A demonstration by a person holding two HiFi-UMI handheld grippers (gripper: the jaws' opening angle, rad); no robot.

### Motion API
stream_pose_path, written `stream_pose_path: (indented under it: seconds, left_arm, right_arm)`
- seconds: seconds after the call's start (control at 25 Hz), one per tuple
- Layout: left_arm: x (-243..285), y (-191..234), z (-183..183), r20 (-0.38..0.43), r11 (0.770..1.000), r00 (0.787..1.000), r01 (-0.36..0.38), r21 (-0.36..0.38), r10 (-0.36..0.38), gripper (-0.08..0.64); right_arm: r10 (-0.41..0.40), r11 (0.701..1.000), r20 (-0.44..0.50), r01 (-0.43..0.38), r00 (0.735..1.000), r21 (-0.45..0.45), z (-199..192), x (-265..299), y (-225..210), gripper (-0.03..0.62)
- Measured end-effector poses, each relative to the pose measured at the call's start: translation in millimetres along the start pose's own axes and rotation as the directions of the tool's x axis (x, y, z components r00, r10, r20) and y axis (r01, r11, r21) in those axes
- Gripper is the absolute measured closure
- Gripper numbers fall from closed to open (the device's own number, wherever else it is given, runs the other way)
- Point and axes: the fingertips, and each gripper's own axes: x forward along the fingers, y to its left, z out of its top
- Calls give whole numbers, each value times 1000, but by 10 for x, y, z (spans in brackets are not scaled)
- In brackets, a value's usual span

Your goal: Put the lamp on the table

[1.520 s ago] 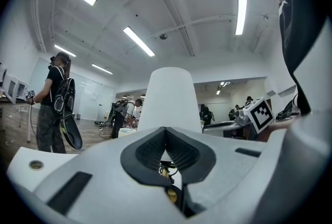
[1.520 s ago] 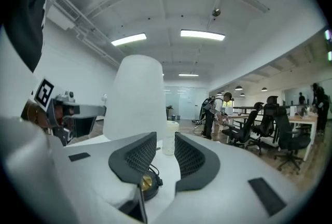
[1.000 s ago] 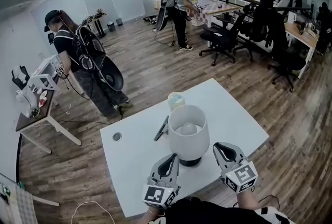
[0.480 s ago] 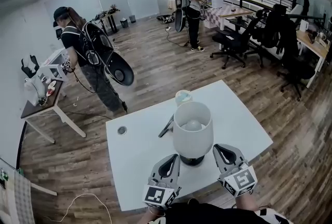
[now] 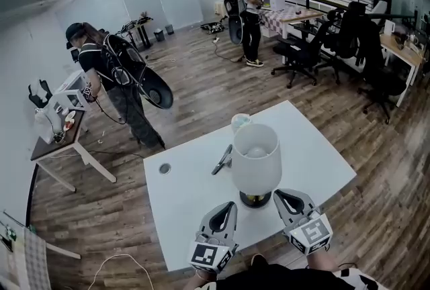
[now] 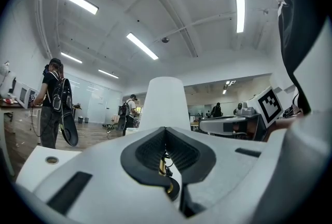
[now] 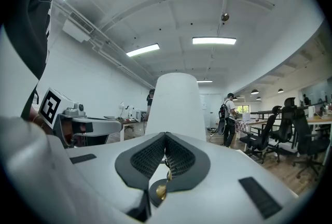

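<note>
The lamp stands upright on the white table [image 5: 191, 198], with a white tapered shade [image 5: 256, 158] and a dark round base [image 5: 255, 200]. My left gripper [image 5: 227, 207] sits just left of the base near the table's front edge, shut and empty. On the other side of the base my right gripper [image 5: 279, 195] is likewise shut with nothing in it. Neither touches the lamp. The shade [image 6: 165, 103] rises straight beyond the shut left gripper [image 6: 166, 130] in the left gripper view. In the right gripper view the shade [image 7: 177, 103] stands past the shut right gripper [image 7: 166, 135].
A pale cup [image 5: 240, 123] and a dark tool [image 5: 223, 160] lie behind the lamp; a round grommet [image 5: 164, 168] is at the table's left. A person with a backpack [image 5: 114, 74] stands by a small side table [image 5: 57, 141]. Another person [image 5: 245, 0] and office chairs [image 5: 302, 47] are further off.
The head view has drifted, so the lamp and table sit slightly higher and to the right. The lamp stays standing on the table, and both grippers remain beside its base.
</note>
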Motion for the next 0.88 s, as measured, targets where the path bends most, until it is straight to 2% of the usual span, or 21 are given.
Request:
stream_pose_path:
  seconds: [0.2,0.36,0.52,0.68,0.88]
  left_arm:
    - [-442,5,29,-14,1000,1000,-12,1,12,557]
    - [-809,-75,24,4,1000,1000,-17,-10,17,557]
    - [-1220,-188,2,-3,1000,1000,-17,-20,17,557]
    - [-1603,-362,-11,-6,1000,1000,12,-20,-13,557]
    - [-1996,-582,-66,-25,998,998,56,-29,-57,557]
  right_arm:
    - [5,999,-8,-5,1000,34,-31,-164,387,574]
    - [-14,1000,-2,14,1000,-8,-27,-349,738,574]
    - [-17,1000,-38,17,999,8,-59,-598,1138,574]
    - [-35,999,-10,35,999,9,-89,-894,1535,574]
    - [-62,998,-52,62,997,2,-202,-1235,1942,574]
